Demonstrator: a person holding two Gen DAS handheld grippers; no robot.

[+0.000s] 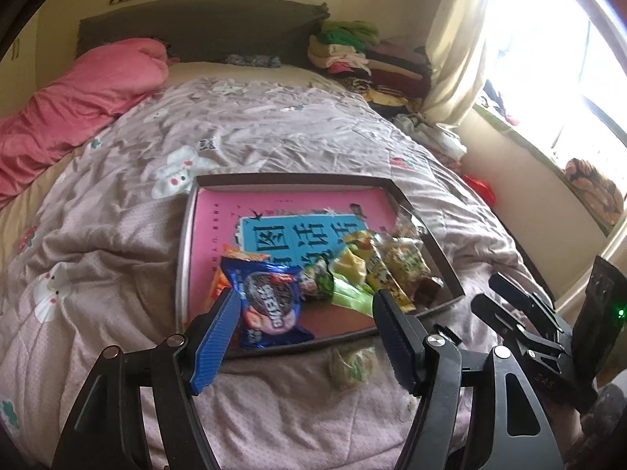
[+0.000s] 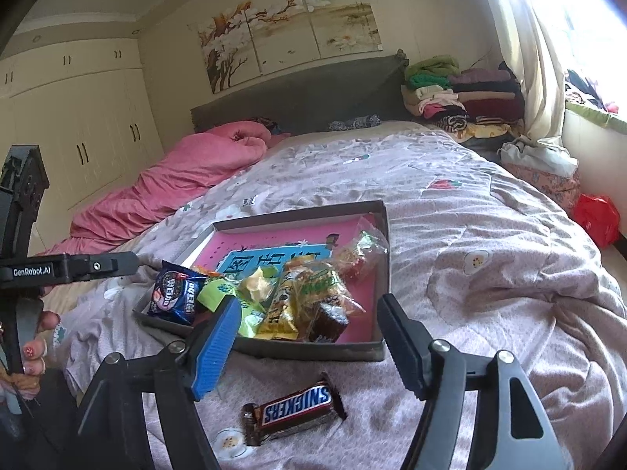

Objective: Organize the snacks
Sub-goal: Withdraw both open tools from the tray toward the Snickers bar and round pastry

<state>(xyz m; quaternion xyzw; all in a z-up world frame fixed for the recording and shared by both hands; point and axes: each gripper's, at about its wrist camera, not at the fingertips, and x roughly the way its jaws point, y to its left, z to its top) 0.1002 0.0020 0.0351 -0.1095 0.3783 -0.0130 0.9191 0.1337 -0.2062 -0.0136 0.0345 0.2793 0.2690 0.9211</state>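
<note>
Two snacks look left to go: a brown glossy Snickers bar wrapper [image 2: 294,407] on the quilt just in front of the shallow grey cardboard tray [image 2: 313,350], and a small blurry greenish crinkly packet [image 1: 350,364] also just outside its front wall. Inside the tray sit a shiny blue Oreo pack [image 2: 178,291] and other wrappers. Right gripper [image 2: 309,338] hangs spread wide and empty above the bar; left gripper [image 1: 305,333] likewise released. Next, I'd guess: drop down and pinch that slippery bar across its width.
</note>
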